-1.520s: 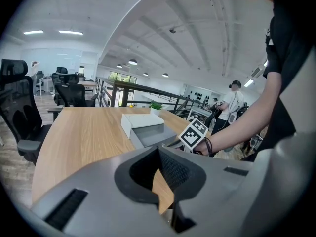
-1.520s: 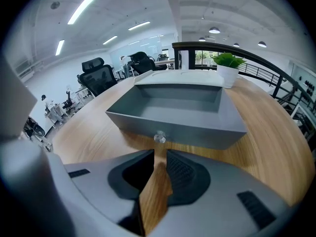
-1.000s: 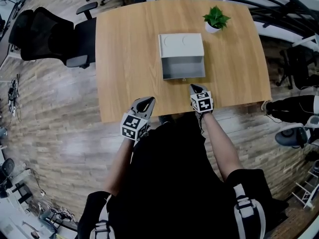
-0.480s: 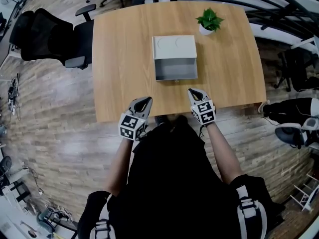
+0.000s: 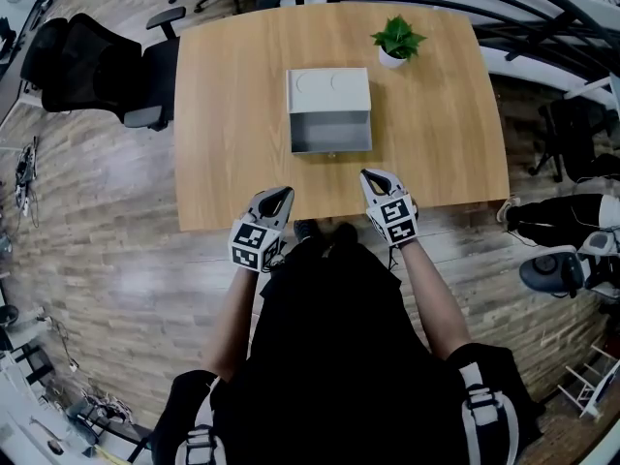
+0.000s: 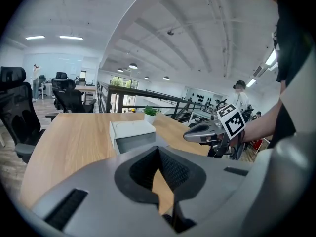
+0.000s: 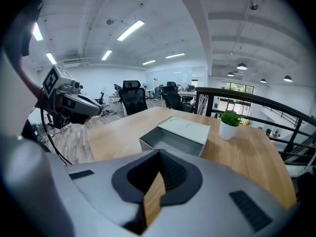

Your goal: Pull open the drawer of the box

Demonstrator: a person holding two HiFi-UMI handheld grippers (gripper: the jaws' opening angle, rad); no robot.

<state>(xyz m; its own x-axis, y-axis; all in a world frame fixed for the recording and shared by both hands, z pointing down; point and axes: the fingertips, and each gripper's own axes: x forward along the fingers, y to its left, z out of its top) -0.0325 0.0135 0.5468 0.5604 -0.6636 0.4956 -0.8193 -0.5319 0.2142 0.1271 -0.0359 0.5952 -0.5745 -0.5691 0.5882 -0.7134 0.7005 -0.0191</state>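
I'm holding the left hand-held gripper (image 5: 279, 196) and the right hand-held gripper (image 5: 372, 177) over the near edge of the counter (image 5: 232, 114), each with its jaws closed on nothing. The box (image 5: 328, 83) is sitting mid-counter, and its drawer (image 5: 330, 132) is already standing open toward me. It's looking light and stiff, so the whole box may slide if tugged; I'd be taking the drawer by its front lip. Bare counter is lying all round it, with the potted plant (image 5: 395, 39) just behind to the right.

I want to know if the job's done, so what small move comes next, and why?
Probably just rest the left gripper and right gripper: nothing seems left to pull. The drawer already stands out of the box, its inside showing, and both grippers are shut, empty and clear of it.
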